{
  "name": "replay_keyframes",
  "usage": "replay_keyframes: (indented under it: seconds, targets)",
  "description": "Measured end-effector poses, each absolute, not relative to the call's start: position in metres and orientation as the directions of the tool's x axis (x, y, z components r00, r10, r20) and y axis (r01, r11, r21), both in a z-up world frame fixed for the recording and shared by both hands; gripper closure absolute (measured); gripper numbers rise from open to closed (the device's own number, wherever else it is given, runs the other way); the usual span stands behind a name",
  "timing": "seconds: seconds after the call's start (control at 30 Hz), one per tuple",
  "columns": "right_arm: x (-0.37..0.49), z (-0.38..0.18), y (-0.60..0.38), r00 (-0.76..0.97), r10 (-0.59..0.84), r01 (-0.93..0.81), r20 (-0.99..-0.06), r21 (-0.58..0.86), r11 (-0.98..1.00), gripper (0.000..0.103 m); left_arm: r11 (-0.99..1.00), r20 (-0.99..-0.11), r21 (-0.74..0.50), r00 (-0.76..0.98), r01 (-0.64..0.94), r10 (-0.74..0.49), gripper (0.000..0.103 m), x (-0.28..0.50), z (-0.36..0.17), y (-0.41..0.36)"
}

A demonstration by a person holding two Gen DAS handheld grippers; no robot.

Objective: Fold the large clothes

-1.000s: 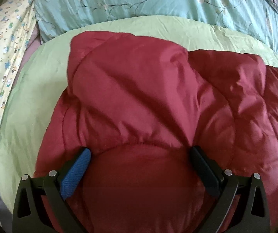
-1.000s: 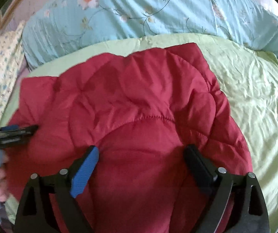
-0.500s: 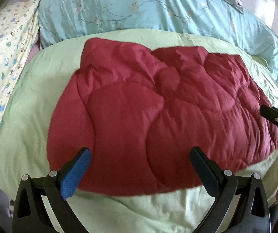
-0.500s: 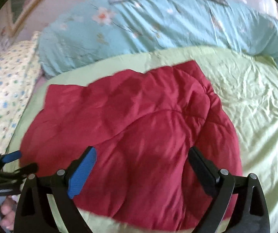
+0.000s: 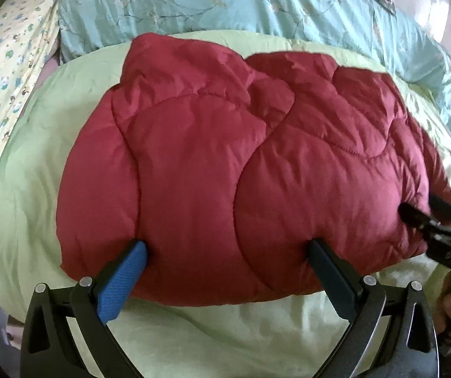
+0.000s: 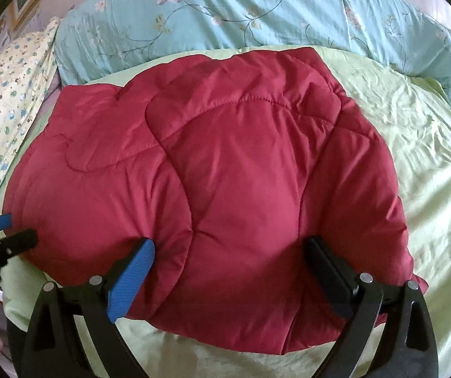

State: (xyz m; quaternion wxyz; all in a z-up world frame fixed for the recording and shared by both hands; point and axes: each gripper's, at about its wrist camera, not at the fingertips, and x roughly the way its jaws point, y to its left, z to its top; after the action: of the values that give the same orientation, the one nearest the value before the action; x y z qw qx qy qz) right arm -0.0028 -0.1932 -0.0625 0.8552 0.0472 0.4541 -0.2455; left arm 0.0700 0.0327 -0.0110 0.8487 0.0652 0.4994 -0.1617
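Observation:
A dark red quilted padded jacket (image 5: 225, 163) lies folded in a puffy bundle on the light green bedcover (image 5: 27, 157). It also fills the middle of the right wrist view (image 6: 225, 182). My left gripper (image 5: 227, 249) is open and empty, its fingers spread at the bundle's near edge. My right gripper (image 6: 230, 245) is open and empty too, over the near right part of the jacket. The right gripper shows at the right edge of the left wrist view (image 5: 426, 214), the left gripper at the left edge of the right wrist view (image 6: 8, 230).
A turquoise floral duvet (image 6: 256, 15) lies bunched across the far side of the bed. A yellow patterned pillow (image 5: 2, 72) lies at the far left. Green bedcover (image 6: 430, 157) stretches to the right of the jacket.
Both grippers pulled back from the jacket, then came forward again to its near edge. The jacket now lies as a folded bundle. Both stayed open.

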Motion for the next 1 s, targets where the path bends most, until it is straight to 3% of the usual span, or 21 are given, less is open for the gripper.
replay_keyframes:
  seconds: [0.37, 0.67, 1.0]
  targets:
    - [-0.008, -0.065, -0.19, 0.477, -0.387, 0.468, -0.789, -0.144, 0.872, 0.005, 0.948, -0.86, 0.023, 0.49, 0.318, -0.144, 0.0, 0.079, -0.027, 0.024]
    - [0.002, -0.04, -0.164, 0.517, -0.414, 0.447, -0.749, -0.176, 0.877, 0.005, 0.945, -0.863, 0.025, 0.484, 0.326, -0.144, 0.0, 0.08, -0.028, 0.023]
    - [0.032, -0.042, -0.191, 0.432, -0.432, 0.45, -0.791, -0.226, 0.864, 0.005, 0.948, -0.875, -0.031, 0.45, 0.315, -0.178, 0.0, 0.116, -0.015, 0.023]
